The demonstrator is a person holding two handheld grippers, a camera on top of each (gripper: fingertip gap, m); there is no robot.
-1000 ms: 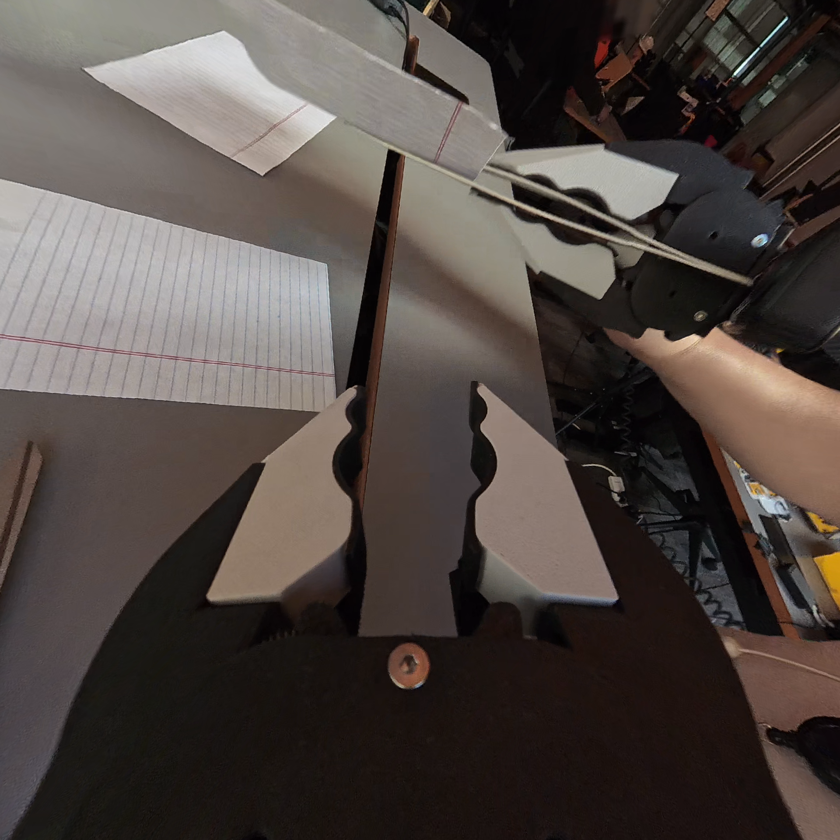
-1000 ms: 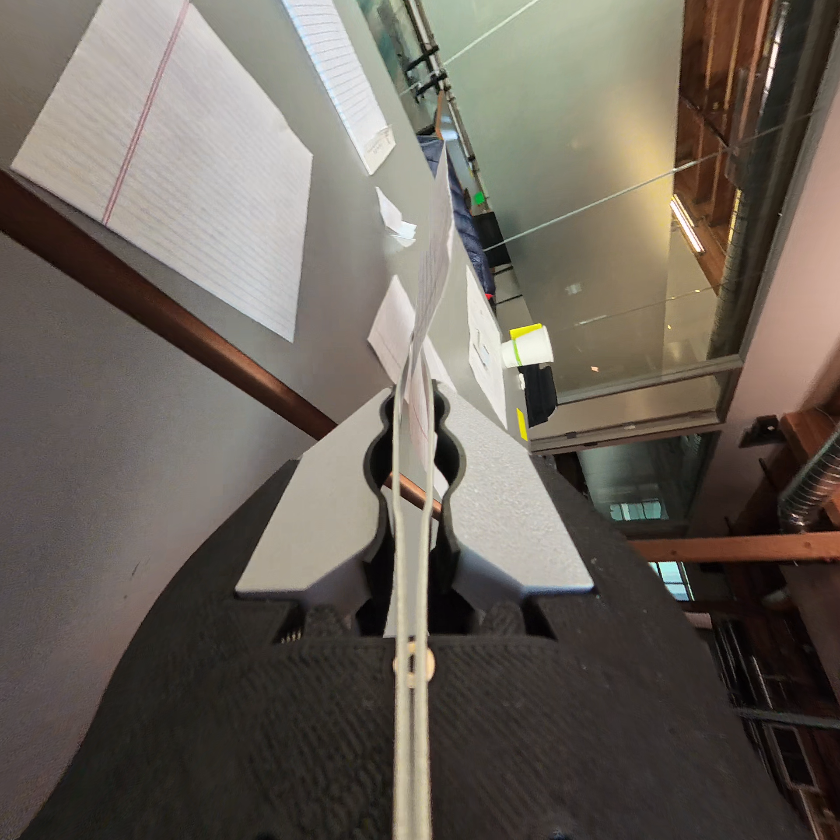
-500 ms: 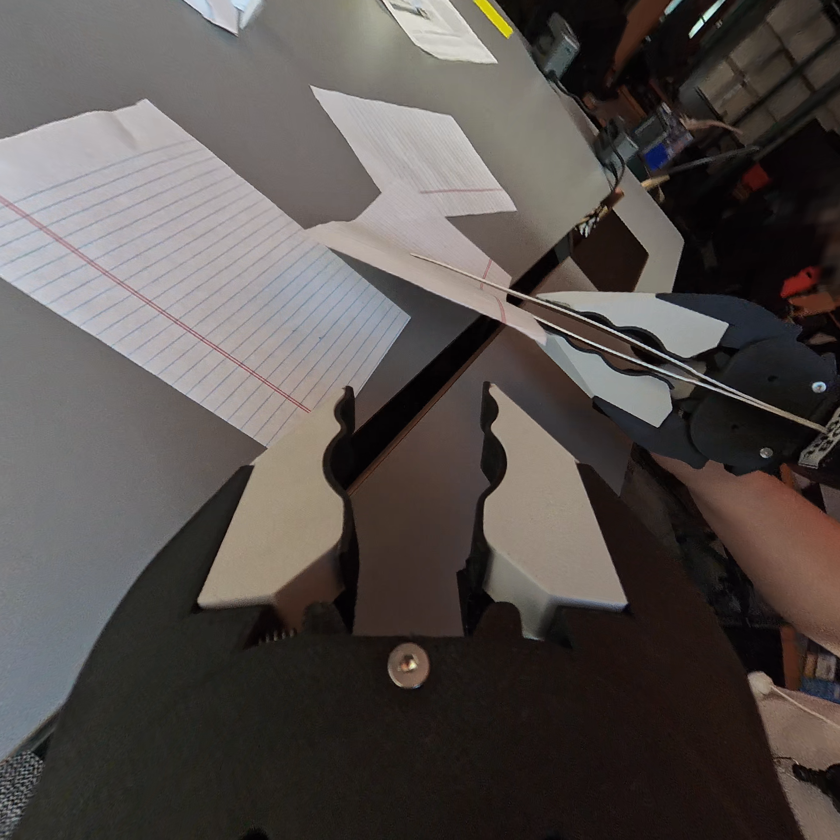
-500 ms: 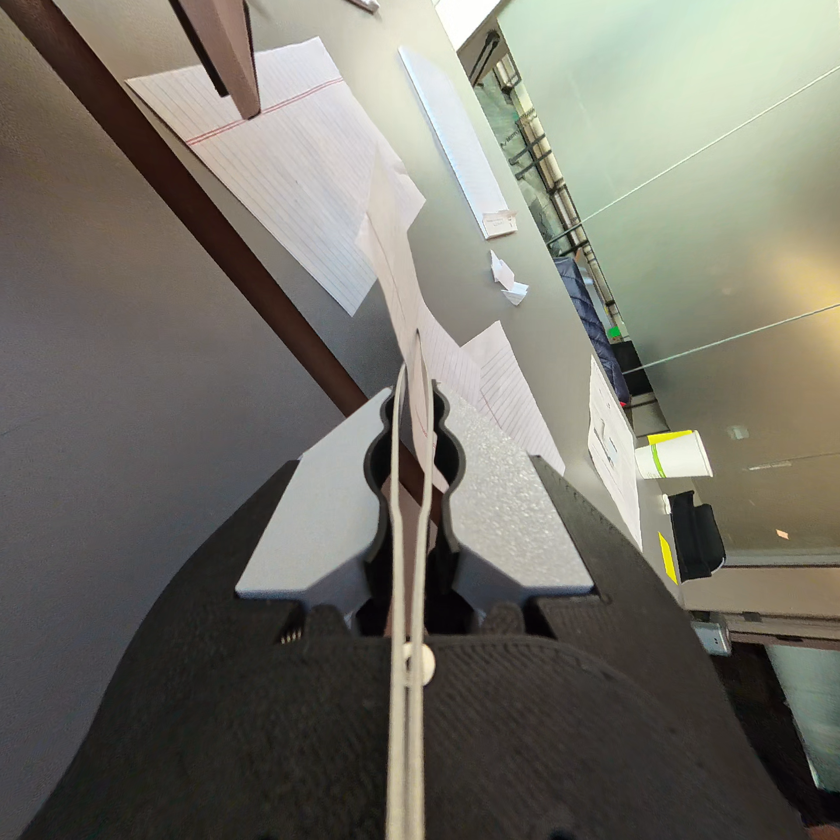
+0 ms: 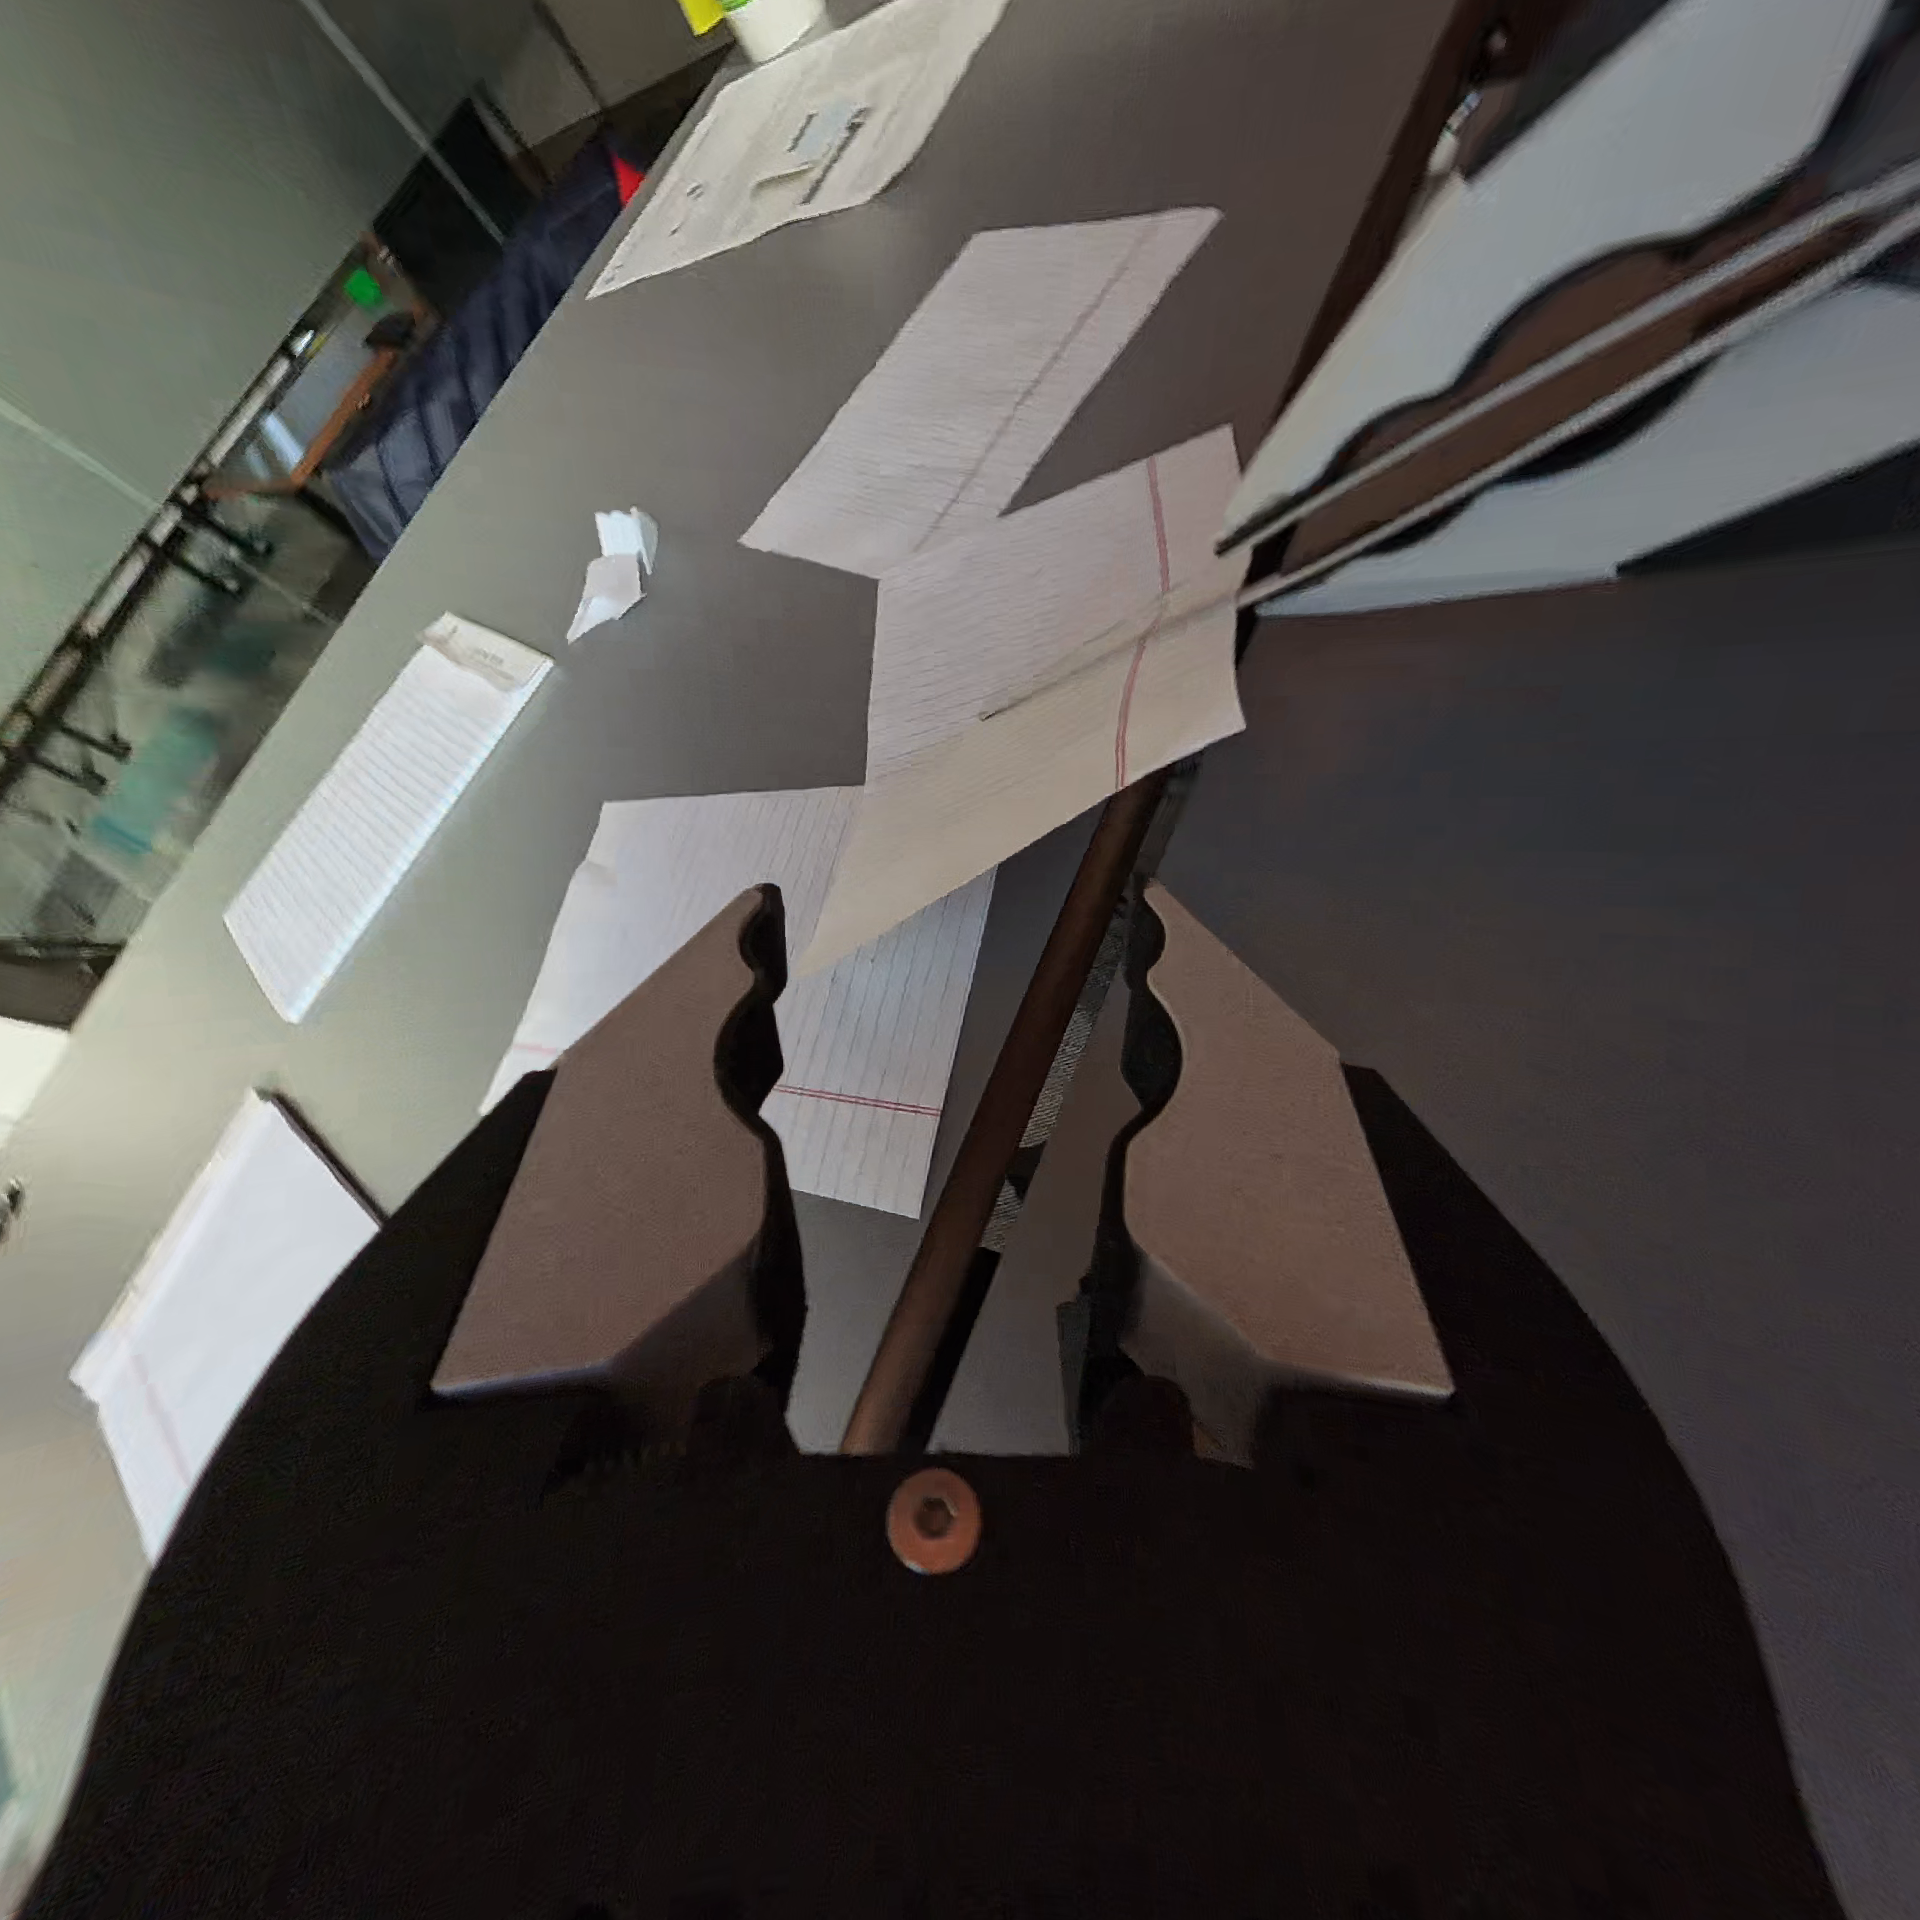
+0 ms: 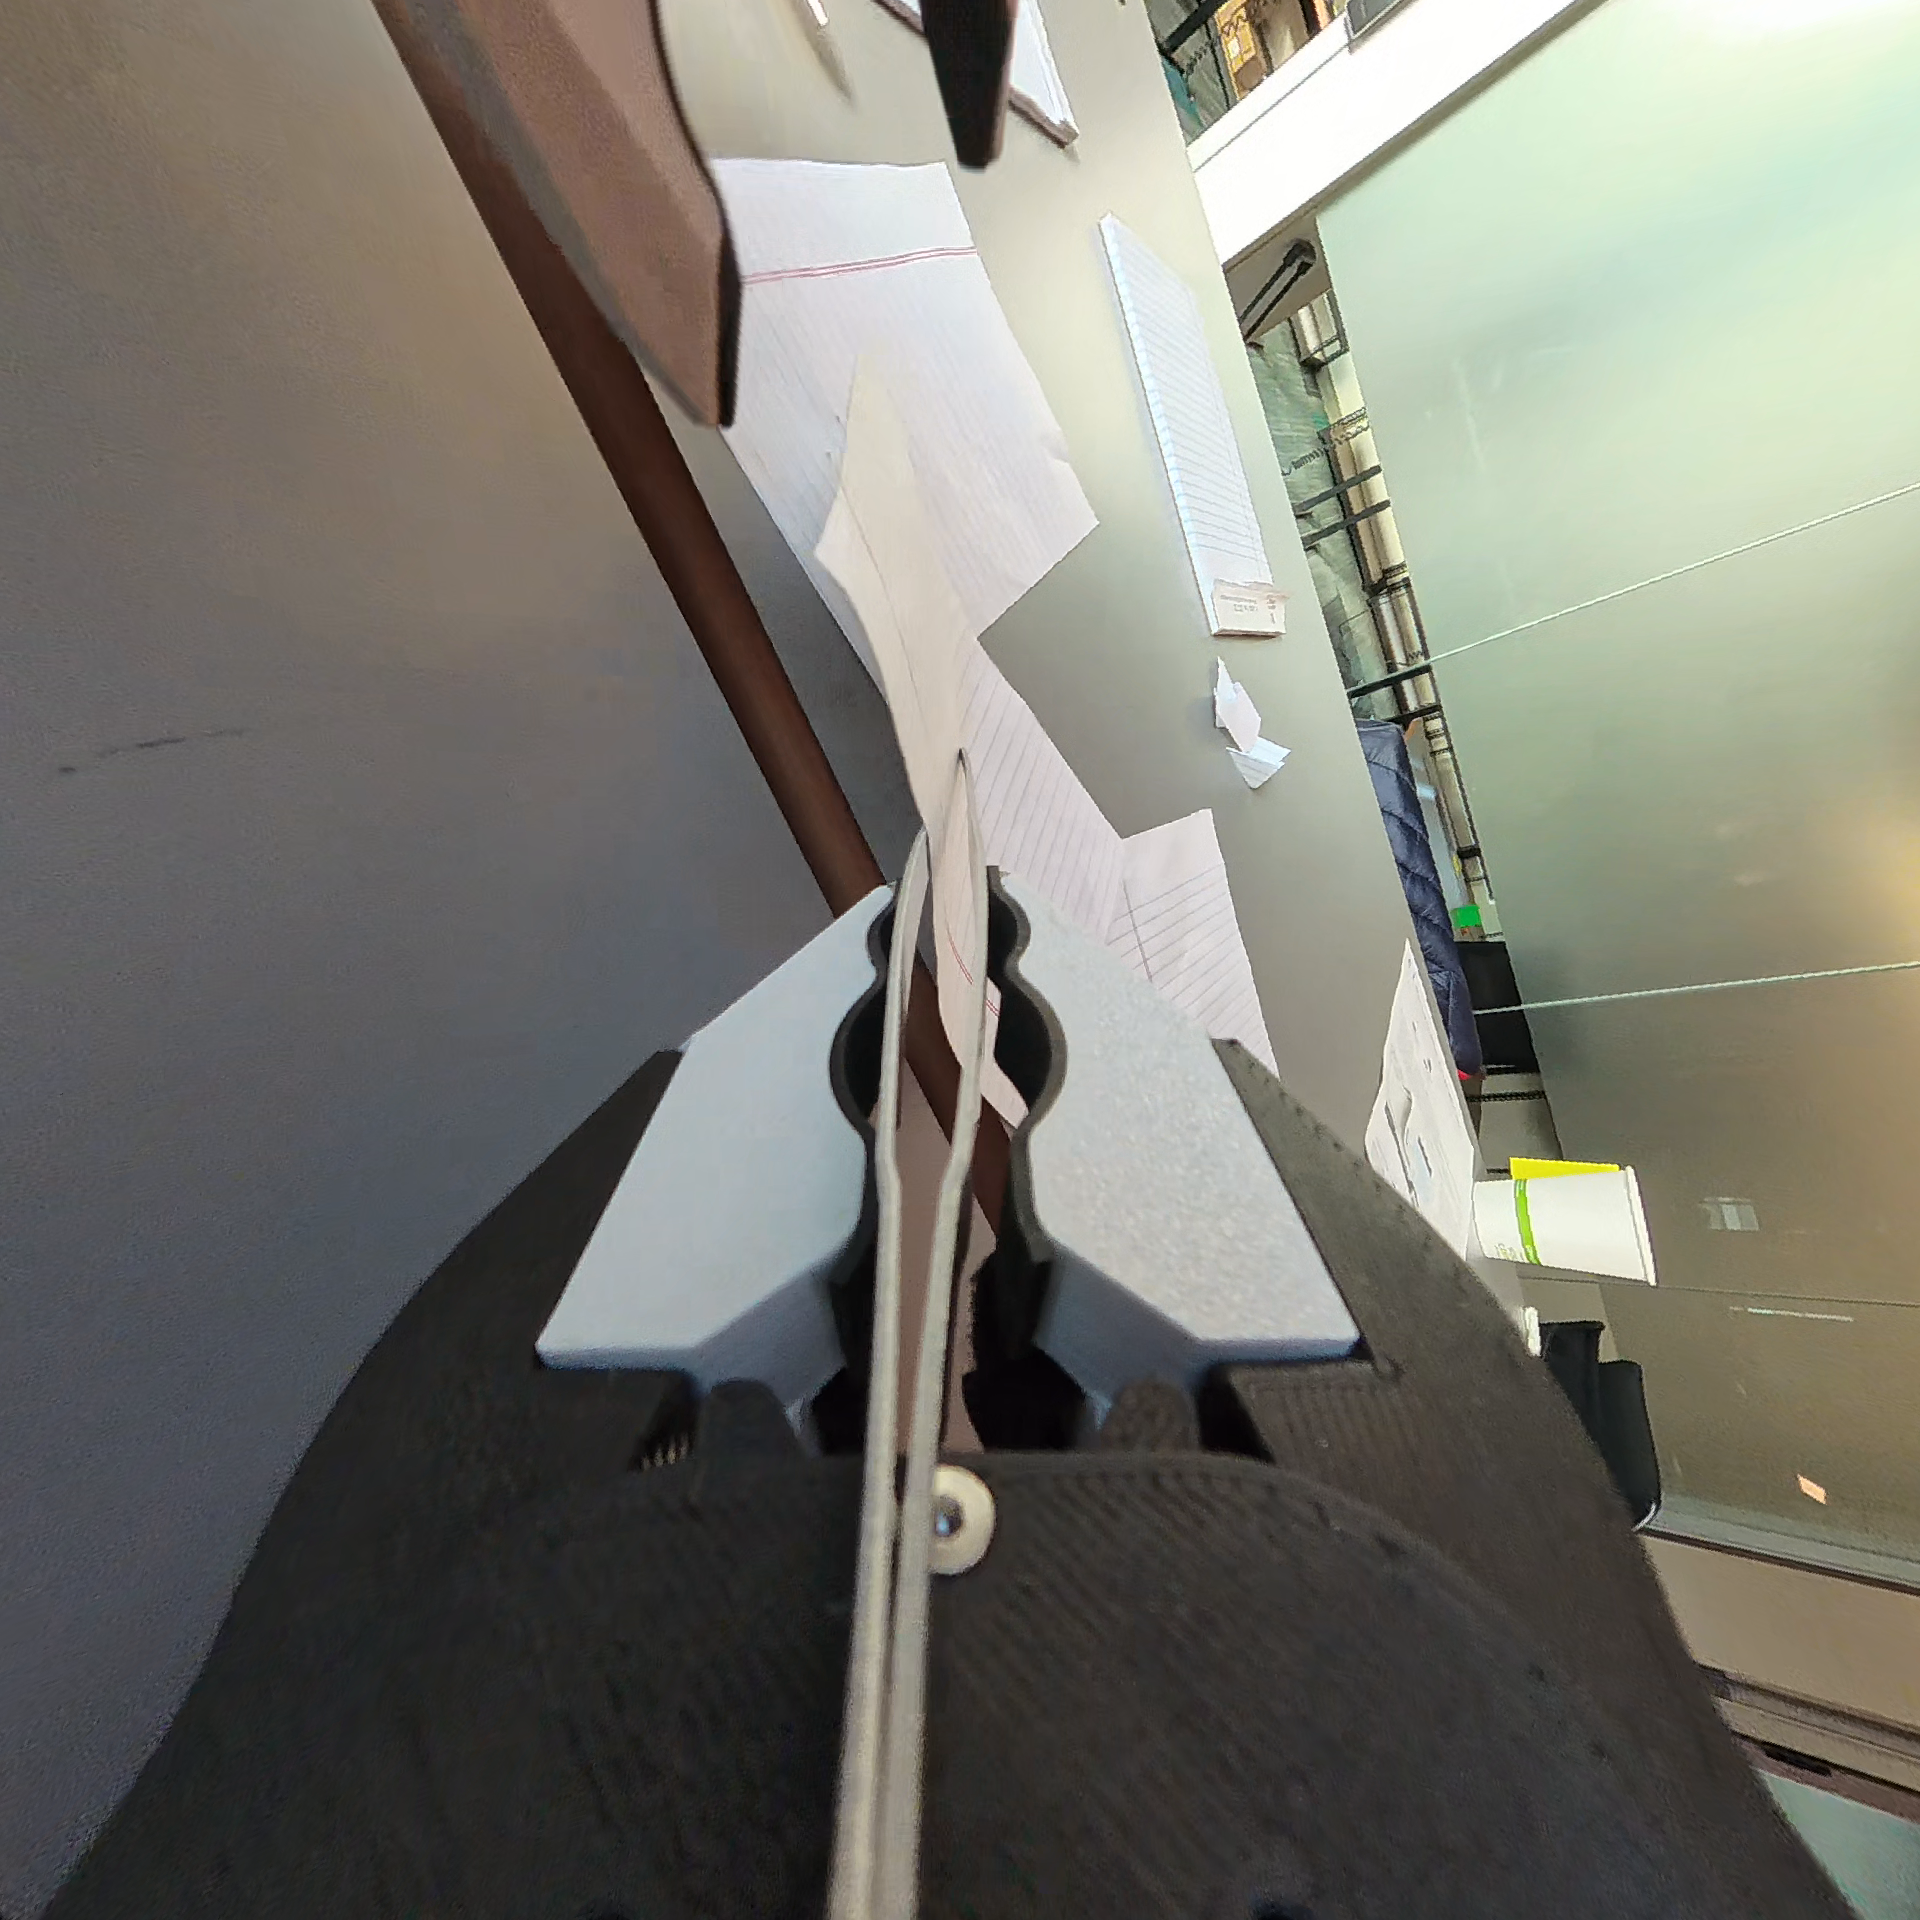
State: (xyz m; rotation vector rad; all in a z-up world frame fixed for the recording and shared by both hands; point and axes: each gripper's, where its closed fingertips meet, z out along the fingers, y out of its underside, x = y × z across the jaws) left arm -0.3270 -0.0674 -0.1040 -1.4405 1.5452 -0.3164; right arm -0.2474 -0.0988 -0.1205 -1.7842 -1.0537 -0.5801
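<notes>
right gripper (image 6: 945, 997) pinching metal tweezers (image 6: 914, 1195), their tips gripping folded lined sheet (image 5: 1039, 675) mid-frame – left gripper (image 5: 951, 1049) spread, empty, just below sheet's corner, above grey table (image 5: 665, 343)

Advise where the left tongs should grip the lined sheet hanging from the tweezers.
Probably its free pointed corner: the lined sheet is lifted off the table, that corner just ahead of the open left tongs. Come edge-on from the near side, opposite the tweezers pinching the end by the red margin.
</notes>
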